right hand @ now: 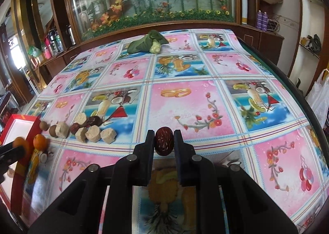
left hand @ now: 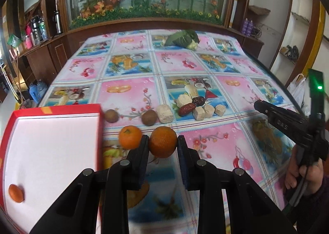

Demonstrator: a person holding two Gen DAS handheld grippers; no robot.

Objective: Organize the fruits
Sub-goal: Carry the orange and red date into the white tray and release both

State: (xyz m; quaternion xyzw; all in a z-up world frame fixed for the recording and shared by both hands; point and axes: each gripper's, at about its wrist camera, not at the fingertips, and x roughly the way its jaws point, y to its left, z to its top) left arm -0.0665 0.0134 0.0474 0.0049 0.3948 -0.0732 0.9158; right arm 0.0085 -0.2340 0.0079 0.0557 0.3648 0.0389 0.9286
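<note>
Two grippers are both loaded; your left gripper (left hand: 162,145), at lower centre of its own view, has its jaws clamped on an orange (left hand: 162,141), one pad against each side of the fruit; your right gripper (right hand: 164,141) pinches a dark red date (right hand: 164,140) upright between its pads at the centre of its view. A second orange (left hand: 130,137) sits on the tablecloth (left hand: 133,65) just left of the held one, touching the outside of the left finger; a third orange (left hand: 16,192) lies inside the red box (left hand: 51,109) with the white lining, at the lower left of the frame. Above the oranges you have two brown kiwis (left hand: 149,117) side by side, then to their right a cluster of pale beige blocks (left hand: 165,113) mixed with two more dates (left hand: 186,109); whether the blocks are fruit, you cannot tell. At the upper centre a leafy green vegetable (left hand: 184,39) lies near the far edge of the table. Your right hand (left hand: 304,174) shows at the right edge of the left view, wrapped round the other gripper's handle, whose black body carries raised letters that look like "DAS"; a green light (left hand: 319,87) glows just above it. Two purple bottles (right hand: 262,20) stand on the shelf at upper right, labels too small to read.
</note>
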